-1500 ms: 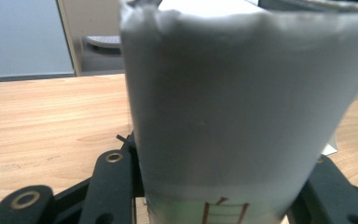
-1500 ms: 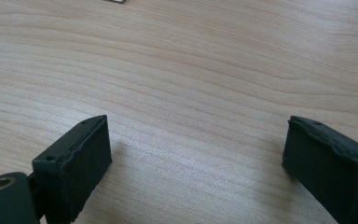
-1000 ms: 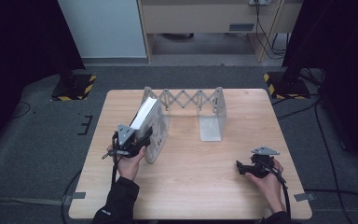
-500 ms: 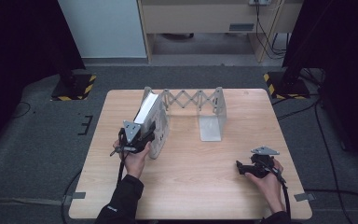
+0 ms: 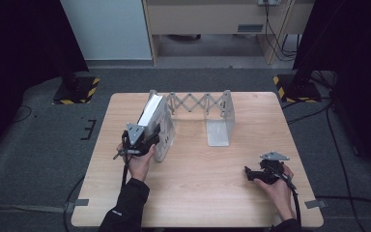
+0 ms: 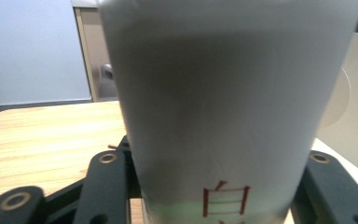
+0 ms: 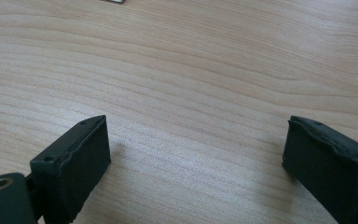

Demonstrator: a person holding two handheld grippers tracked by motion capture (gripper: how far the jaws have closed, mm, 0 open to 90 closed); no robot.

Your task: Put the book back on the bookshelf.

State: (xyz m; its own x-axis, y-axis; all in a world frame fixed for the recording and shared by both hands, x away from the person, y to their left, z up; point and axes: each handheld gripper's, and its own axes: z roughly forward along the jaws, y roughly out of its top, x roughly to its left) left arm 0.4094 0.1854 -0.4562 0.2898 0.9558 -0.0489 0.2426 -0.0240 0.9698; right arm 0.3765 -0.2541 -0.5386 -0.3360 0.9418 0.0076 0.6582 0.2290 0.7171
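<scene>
Left gripper at centre-left of high view, clamped on white book, jaws hugging both covers in left gripper view, red characters low on the spine. Book standing tilted in left end of expanding metal bookend rack, against the near end plate, upper-middle of wooden table. Right end plate bare, well apart from book. Right gripper low at lower right of high view, jaws spread wide over bare wood in right gripper view, holding nothing, right fingers just above the grain. Likely step: seating or drawing the book at the rack's left end; cannot tell which from these frames. For doing it well: keep the pinch square across the covers, low near the spine so pages don't fan; move along the book's own plane, no twisting against the end plate, otherwise rack likely to skate or the scissor links to fold. Ease the tilt toward upright before any release so book doesn't flop. Free right gripper probably best used to brace the right plate or rack base. Risk: thin glossy cover slipping in the pads if squeezed near the top edge only.
</scene>
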